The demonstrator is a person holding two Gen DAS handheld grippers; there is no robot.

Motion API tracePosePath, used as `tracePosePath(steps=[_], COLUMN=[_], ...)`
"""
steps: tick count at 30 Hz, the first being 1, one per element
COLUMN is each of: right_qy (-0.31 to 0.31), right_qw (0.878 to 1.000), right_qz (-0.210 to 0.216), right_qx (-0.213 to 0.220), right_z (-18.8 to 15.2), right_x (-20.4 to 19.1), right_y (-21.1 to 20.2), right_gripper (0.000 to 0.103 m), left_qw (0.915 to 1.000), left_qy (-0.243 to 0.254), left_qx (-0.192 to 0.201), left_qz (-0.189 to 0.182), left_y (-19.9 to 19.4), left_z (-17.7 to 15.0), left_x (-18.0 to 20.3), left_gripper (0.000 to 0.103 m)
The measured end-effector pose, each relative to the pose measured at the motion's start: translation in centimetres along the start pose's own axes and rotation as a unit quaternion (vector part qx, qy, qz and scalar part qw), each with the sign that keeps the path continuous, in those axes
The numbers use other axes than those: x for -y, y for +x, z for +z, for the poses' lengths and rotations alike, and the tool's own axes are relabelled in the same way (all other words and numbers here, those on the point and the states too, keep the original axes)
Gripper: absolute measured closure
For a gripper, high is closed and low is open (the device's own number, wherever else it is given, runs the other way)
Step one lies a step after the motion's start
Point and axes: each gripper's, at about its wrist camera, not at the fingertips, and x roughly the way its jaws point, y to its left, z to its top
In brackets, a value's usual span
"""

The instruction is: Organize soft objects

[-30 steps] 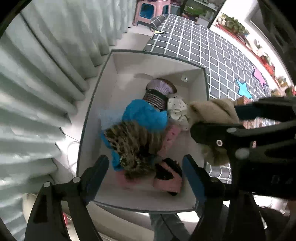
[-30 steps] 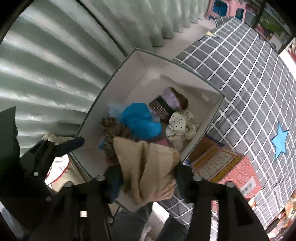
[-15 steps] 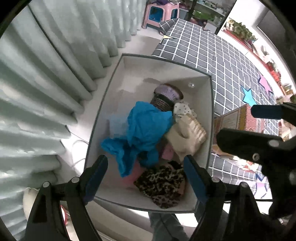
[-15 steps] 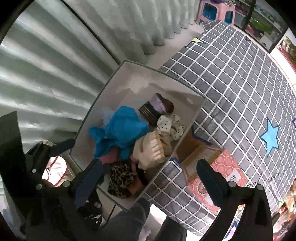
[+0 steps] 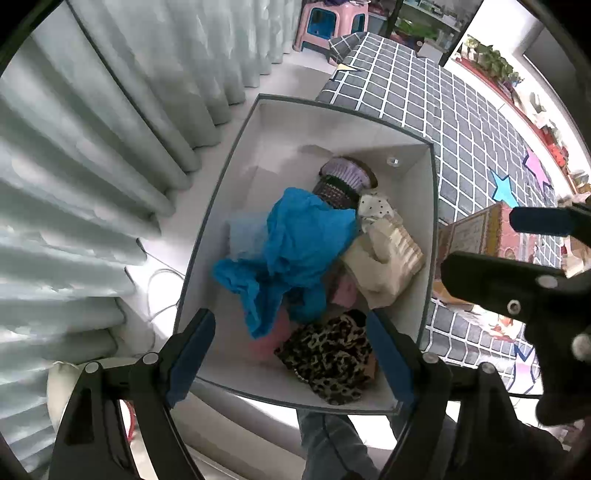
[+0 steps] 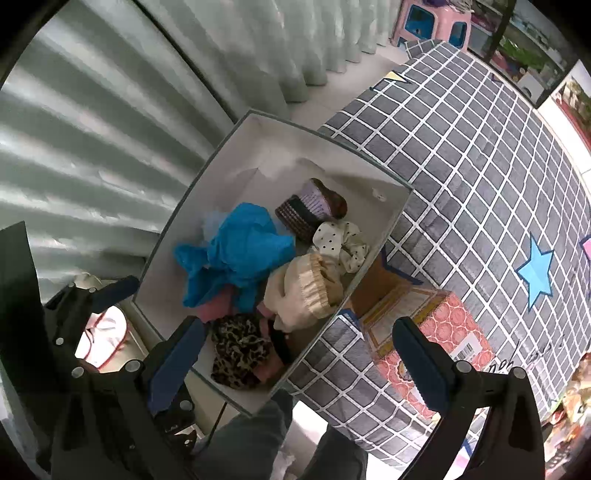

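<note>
A white storage box (image 5: 236, 177) (image 6: 207, 177) holds soft items: a blue cloth (image 5: 303, 236) (image 6: 240, 251), a beige knit hat (image 5: 388, 258) (image 6: 299, 291), a leopard-print piece (image 5: 328, 358) (image 6: 236, 347), a polka-dot fabric (image 5: 376, 208) (image 6: 340, 240), a purple striped hat (image 5: 343, 181) (image 6: 310, 210) and pink pieces. My left gripper (image 5: 291, 350) is open and empty above the box's near end. My right gripper (image 6: 295, 354) is open and empty above the box's near right corner; it also shows in the left wrist view (image 5: 517, 291).
Pale curtains (image 5: 110, 129) hang to the left of the box. A grey checked mat (image 6: 480, 155) with star shapes lies to the right. A red patterned cardboard box (image 6: 424, 332) sits beside the white box. A pink stool (image 5: 328, 22) stands far back.
The right gripper opened and let the beige hat drop into the box. The leopard-print piece left the left gripper and lies in the box. Both grippers pulled up and back.
</note>
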Motion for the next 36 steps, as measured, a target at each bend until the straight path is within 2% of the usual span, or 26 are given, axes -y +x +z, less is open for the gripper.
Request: tracePosePath(steps=[8, 36], right_qy=[-0.013, -0.017], right_qw=[1.0, 1.0], right_qz=[-0.007, -0.019], right_qx=[-0.005, -0.006], right_z=[-0.03, -0.38], right_x=[-0.55, -0.57], right_y=[0.37, 0.48], right_gripper=[0.001, 0.001], left_qw=[1.0, 0.9997], left_qy=[0.006, -0.022], left_qx=[0.003, -0.011], left_qz=[0.004, -0.002], left_y=[-0.15, 0.23], left_z=[-0.24, -0.41], left_x=[-0.06, -0.79], left_gripper=[0.017, 0.016])
